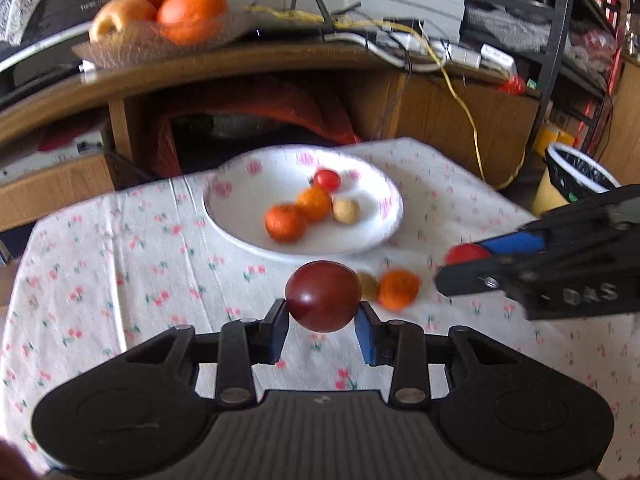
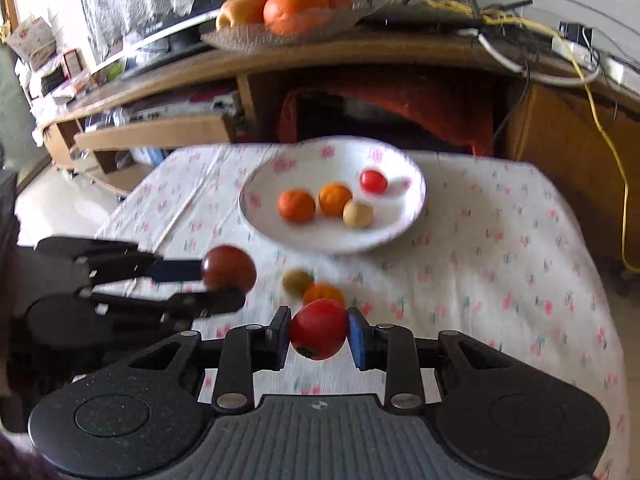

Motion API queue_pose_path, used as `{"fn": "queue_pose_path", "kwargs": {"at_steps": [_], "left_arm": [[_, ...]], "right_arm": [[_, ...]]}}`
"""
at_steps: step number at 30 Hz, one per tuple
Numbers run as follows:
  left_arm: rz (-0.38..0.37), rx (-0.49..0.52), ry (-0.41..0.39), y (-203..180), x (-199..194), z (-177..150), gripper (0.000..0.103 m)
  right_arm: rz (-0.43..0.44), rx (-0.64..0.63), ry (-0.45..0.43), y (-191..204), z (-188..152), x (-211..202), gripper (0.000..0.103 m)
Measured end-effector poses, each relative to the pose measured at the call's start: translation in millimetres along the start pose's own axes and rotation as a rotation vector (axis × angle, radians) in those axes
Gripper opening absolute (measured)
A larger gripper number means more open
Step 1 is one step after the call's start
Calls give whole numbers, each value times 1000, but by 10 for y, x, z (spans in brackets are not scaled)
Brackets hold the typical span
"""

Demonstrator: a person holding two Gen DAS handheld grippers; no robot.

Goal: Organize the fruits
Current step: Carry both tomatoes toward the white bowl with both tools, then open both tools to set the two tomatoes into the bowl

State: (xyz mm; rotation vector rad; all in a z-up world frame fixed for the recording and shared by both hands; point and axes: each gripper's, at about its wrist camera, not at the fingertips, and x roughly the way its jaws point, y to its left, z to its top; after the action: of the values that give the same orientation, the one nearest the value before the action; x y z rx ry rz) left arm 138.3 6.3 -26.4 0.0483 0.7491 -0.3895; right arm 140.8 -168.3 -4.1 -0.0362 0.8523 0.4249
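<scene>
My left gripper [image 1: 323,316] is shut on a dark red tomato [image 1: 323,301] and holds it above the cloth, short of the white flowered plate [image 1: 240,196]. My right gripper [image 2: 319,334] is shut on a bright red tomato [image 2: 319,329]. The plate [image 2: 260,188] holds two small oranges [image 2: 296,205], a beige fruit [image 2: 358,213] and a small red tomato [image 2: 373,181]. A small orange [image 2: 326,293] and a greenish-brown fruit [image 2: 296,281] lie on the cloth in front of the plate. Each gripper shows in the other's view: the right [image 1: 460,264], the left [image 2: 228,280].
The table has a white cloth with cherry print [image 1: 120,264]. Behind it stands a wooden desk [image 1: 248,68] with a glass bowl of large oranges and an apple [image 1: 160,36], cables and a yellow cord [image 1: 460,96]. A lined bin [image 1: 576,176] stands at the right.
</scene>
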Motion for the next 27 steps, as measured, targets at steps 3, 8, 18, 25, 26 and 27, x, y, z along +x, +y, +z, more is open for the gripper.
{"fn": "queue_pose_path", "kwargs": {"at_steps": [3,8,18,25,26,27], "left_arm": [[16,-8,-24,44,3,109,44],[31,-3,-54,86,93,262,44],[31,4,-40,78,340,313,44],[36,0,-31,84,408,304,44],[36,-1,-32,88,408,302,44],[37,-5,-34,91,409,301,44]], "right_arm": [[-5,10,-37,-14,134,71,24],[-19,-2,-64,-25,220,194,24],[-45,-14,-91,-120,342,365,24],[-40,-2,-92,-164,370,500,25],[-38,3,-93,-167,371,508,25],[-39,3,-97,-167,369,511,26]]}}
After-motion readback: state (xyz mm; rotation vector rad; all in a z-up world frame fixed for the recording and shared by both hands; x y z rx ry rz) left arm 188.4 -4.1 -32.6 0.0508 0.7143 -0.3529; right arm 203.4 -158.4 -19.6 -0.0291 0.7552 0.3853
